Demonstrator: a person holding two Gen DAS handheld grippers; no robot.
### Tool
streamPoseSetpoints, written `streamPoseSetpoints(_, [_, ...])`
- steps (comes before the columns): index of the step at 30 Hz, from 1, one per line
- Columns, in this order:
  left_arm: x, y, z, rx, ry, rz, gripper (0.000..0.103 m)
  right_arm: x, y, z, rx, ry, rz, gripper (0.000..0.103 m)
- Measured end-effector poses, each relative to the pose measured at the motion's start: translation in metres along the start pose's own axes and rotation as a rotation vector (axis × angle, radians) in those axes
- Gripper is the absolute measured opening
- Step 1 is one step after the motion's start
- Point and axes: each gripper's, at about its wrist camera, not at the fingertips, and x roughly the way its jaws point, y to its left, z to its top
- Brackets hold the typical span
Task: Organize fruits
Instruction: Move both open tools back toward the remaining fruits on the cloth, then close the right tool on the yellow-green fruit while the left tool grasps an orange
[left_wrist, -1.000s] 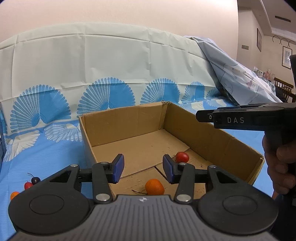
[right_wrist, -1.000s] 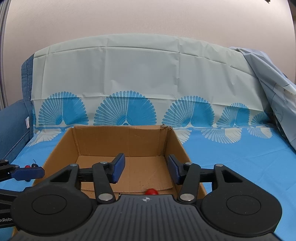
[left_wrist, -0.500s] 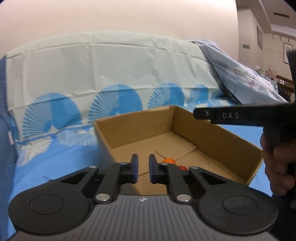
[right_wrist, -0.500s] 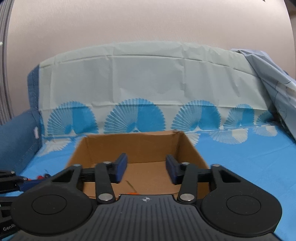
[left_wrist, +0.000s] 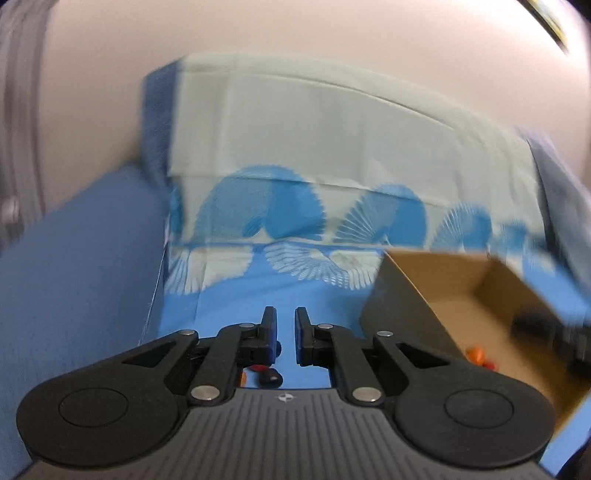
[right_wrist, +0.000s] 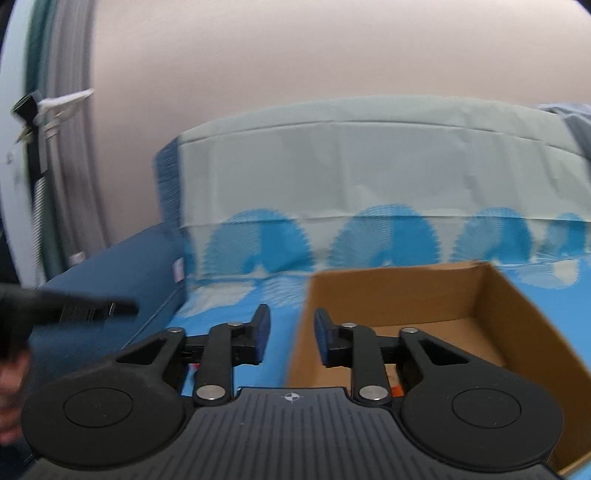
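**Item: fruit sorting, blue patterned cover, one moment**

- **Box** (left_wrist: 458, 295): open cardboard, on the cover toward its right side. Inside, against the near wall, an orange fruit (left_wrist: 475, 353) with a red fruit (left_wrist: 490, 365) touching or just beside it.
- **Loose fruit** (left_wrist: 269, 376): small dark and red pieces with a sliver of orange, lying on the cover left of the box, near the cover's left edge by the dark blue cushion (right_wrist: 110, 280). Mostly hidden behind the tool; count and long axis cannot be told.
- **Left gripper** (left_wrist: 285, 325): jaws drawn together with a narrow slit between, nothing in them. Pointed forward and somewhat down; the loose fruit sits directly below and just short of its tips.
- **Right gripper** (right_wrist: 288, 332): jaws closing, nothing between them. Tips straddle the box's near left corner, tilted slightly down.
- **Key relation**: the left gripper is plainly the nearer to the loose fruit; the right faces the box.
- **Judgement**: the next pick likely falls to the left hand, which would need its jaws parted and a dip downward and back toward the fruit.
- **Note**: both views blurred.
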Motion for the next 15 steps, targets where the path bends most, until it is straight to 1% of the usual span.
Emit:
streamPoseSetpoints(2, [0.007,0.015,0.0,-0.075,0.036,0.041,0.009,0.007,0.016,-0.005,-0.031,0.018,0.048,0.024])
streamPoseSetpoints(4, [0.016,0.03,0.0,-0.16,0.073,0.04,0.009,0.017,0.031,-0.01,-0.065,0.043,0.09,0.024])
streamPoseSetpoints(6, [0.026,0.041,-0.001,-0.228,0.108,0.042,0.01,0.031,0.041,-0.016,-0.088,0.08,0.111,0.024])
streamPoseSetpoints(7, [0.031,0.045,-0.003,-0.251,0.126,0.046,0.01,0.039,0.045,-0.019,-0.096,0.101,0.111,0.024])
streamPoseSetpoints(9, [0.045,0.052,-0.001,-0.292,0.166,0.054,0.013,0.058,0.051,-0.028,-0.12,0.16,0.082,0.024])
streamPoseSetpoints(12, [0.064,0.055,-0.004,-0.303,0.218,0.085,0.023,0.086,0.054,-0.037,-0.117,0.244,0.078,0.025])
streamPoseSetpoints(13, [0.07,0.054,-0.005,-0.295,0.233,0.096,0.028,0.095,0.056,-0.04,-0.115,0.256,0.071,0.025])
streamPoseSetpoints(15, [0.083,0.052,-0.007,-0.273,0.262,0.115,0.033,0.112,0.057,-0.044,-0.118,0.266,0.056,0.028])
